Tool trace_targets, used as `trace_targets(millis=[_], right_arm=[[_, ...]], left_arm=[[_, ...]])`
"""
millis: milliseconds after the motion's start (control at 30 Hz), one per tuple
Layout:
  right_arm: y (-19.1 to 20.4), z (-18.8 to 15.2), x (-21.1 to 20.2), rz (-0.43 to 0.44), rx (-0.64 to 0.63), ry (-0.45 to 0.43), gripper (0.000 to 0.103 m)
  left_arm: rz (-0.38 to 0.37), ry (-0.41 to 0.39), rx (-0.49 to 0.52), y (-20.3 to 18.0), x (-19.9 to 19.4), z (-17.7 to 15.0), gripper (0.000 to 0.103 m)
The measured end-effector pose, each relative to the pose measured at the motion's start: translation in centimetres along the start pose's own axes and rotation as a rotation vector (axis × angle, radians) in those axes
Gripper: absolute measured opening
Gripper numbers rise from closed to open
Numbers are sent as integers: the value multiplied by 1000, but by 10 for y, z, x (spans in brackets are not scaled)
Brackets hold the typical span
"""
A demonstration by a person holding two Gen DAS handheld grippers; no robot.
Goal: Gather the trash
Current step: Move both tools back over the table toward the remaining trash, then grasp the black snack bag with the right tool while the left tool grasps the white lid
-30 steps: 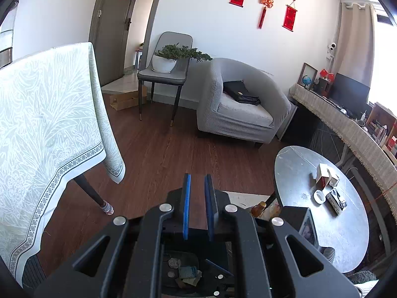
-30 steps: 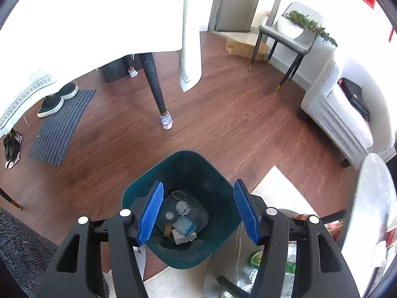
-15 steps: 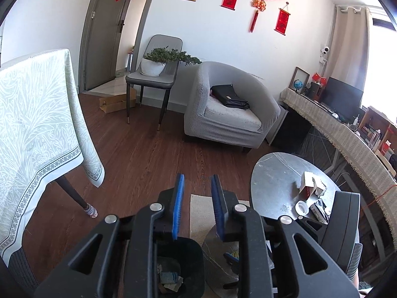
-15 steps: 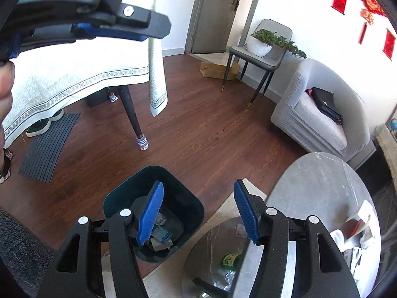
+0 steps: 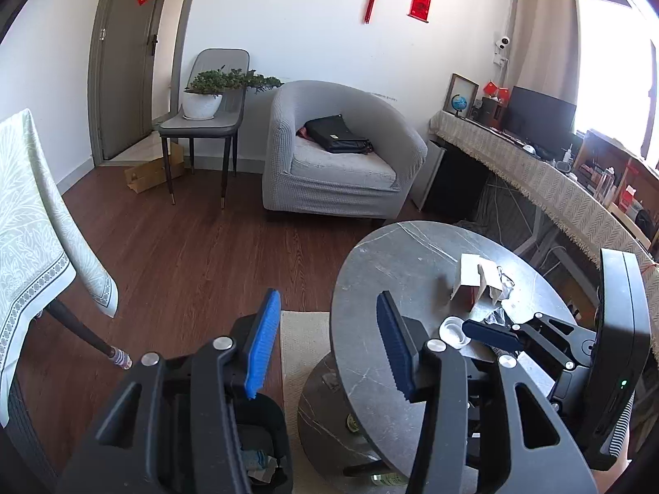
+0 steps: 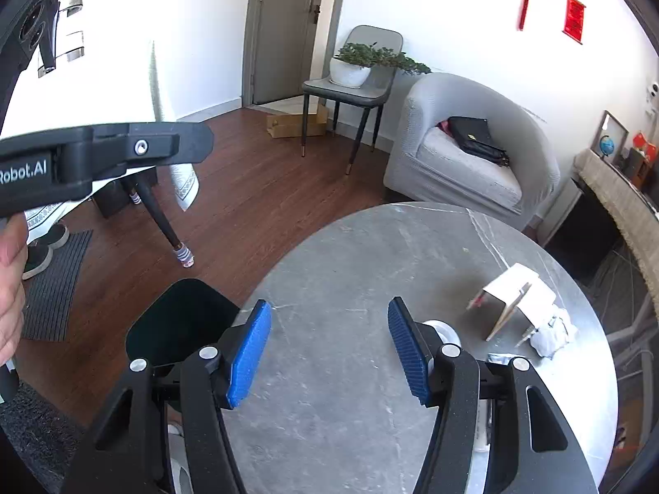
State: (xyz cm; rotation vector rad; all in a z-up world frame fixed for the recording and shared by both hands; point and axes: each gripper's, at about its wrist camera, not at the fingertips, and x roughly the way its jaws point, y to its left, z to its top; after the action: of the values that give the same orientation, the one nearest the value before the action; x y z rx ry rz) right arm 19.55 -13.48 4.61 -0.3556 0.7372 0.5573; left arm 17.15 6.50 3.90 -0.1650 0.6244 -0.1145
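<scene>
the left gripper (image 5: 325,341) is wide apart and holds nothing. it hangs over the near edge of the round grey table (image 5: 407,263), with its left blue pad above the dark bin (image 5: 263,444) on the floor. a bit of trash (image 5: 257,463) shows inside the bin.

the right gripper (image 6: 329,350) is wide apart too and holds nothing. it hovers above the grey top of the table (image 6: 350,255). in the left wrist view, the right gripper (image 5: 490,335) shows from the side, low over the table next to a small white cup (image 5: 453,329).

the trash on the table sits on its far right side. there is a folded white card box (image 6: 515,296) standing like a little tent. just beside it lies a crumpled white wrapper (image 6: 554,331). the white cup (image 6: 442,331) peeks out behind the right blue pad.

the bin (image 6: 181,321) stands on the brown floor (image 6: 255,206), just beside the left edge of the table. a grey armchair (image 5: 337,164) with a black bag (image 5: 337,133) on it stands well apart, near the wall.
</scene>
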Motion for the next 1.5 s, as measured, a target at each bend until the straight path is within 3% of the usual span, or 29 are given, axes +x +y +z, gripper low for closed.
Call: trace_targets(millis=[100,200,400,467,567,933,1333,1500], right_arm=[[-19,-8,-7,-25,25,-6,60],[-32,-16,-11,-43,46,-11,68],[-54,-30,-16,-73,79,-4,72],[-63,-34,-19,-79,97,-10,77],[-77,-40,-21,-97,128,-4,82],[-103,-65,-4,-99,189,74,86],[-131,-71,14,2,312,129,86],[-133,-68,11,-14,270,132,62]], left_arm=[[-14,14,22,-20,11,-1,56],[-22,27,50,-39,20,-3,62],[-27,43,117,-68,34,-8,72],[-28,58,123,-74,41,-9,75],[-29,82,134,-81,51,-11,77],[-42,152,144,-102,83,-18,80],[-48,244,210,-127,114,-34,80],[-50,262,215,-134,122,-35,80]])
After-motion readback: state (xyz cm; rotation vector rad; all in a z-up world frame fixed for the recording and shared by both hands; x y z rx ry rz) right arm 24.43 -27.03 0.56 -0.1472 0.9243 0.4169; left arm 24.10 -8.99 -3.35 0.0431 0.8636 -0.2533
